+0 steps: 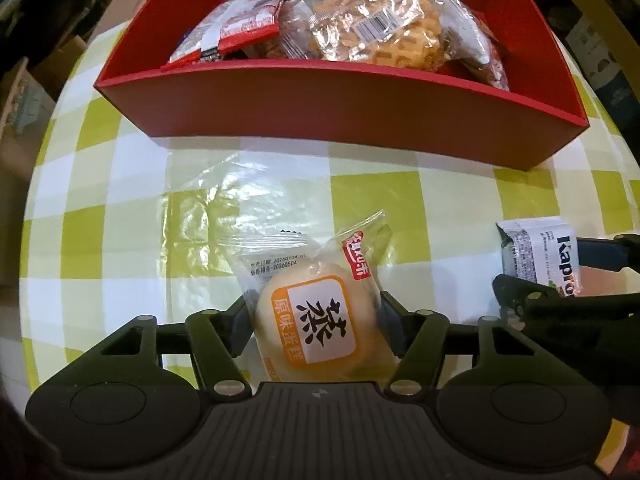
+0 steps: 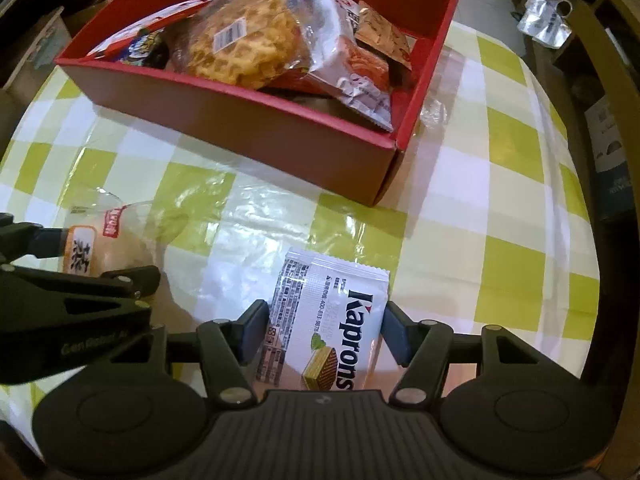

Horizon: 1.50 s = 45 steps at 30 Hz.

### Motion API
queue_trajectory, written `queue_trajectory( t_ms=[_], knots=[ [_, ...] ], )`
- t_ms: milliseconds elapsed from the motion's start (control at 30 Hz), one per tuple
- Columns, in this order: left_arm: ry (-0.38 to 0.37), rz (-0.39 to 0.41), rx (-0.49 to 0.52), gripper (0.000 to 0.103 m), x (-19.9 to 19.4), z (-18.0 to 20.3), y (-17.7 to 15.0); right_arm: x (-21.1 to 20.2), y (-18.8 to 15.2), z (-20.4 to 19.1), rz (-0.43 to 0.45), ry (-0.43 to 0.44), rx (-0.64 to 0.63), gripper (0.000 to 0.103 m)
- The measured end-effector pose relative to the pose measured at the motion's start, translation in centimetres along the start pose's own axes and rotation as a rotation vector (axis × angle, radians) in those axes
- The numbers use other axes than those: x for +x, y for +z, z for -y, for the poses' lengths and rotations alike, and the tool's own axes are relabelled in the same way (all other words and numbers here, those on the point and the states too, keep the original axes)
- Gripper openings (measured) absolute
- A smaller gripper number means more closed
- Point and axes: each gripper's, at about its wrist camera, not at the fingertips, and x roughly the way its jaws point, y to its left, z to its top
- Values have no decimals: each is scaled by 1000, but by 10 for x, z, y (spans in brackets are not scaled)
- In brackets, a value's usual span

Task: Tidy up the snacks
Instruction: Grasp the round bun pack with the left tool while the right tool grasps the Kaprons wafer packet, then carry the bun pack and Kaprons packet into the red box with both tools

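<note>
A clear packet with a round steamed cake point(image 1: 320, 332) and an orange label lies on the checked tablecloth. My left gripper point(image 1: 316, 308) points down over it, both pads pressed against the packet's sides. To its right, a white Kaprons wafer packet point(image 2: 326, 328) lies flat between the pads of my right gripper point(image 2: 325, 320), which touch its two long edges. Each view catches the other gripper at its side edge: the wafer packet point(image 1: 536, 252) at right, the cake point(image 2: 116, 248) at left. Beyond both stands the red box point(image 1: 320, 108) holding several snack packets, a waffle packet point(image 1: 376, 32) on top.
The green-and-white checked cloth point(image 2: 480, 200) covers a round table whose edge curves close on both sides. A curved chair back point(image 2: 600, 120) stands off the right edge. Cardboard boxes point(image 1: 24, 92) sit on the floor to the left. The red box point(image 2: 240, 136) fills the far half.
</note>
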Motion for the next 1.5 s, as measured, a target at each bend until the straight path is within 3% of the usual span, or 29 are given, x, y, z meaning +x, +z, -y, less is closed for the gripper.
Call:
queue_trajectory(
  t_ms=[367, 800, 1267, 1500],
  knots=[
    [-26, 23, 39, 68, -19, 7, -13, -23, -6, 2, 53, -14, -12, 68],
    [-21, 72, 47, 68, -44, 4, -7, -38, -2, 3, 82, -40, -46, 68],
    [-32, 160, 22, 68, -73, 0, 0, -56, 3, -1, 121, -10, -94, 68],
    [11, 199, -10, 68, -88, -2, 9, -72, 12, 7, 166, 20, -75, 68]
  ],
)
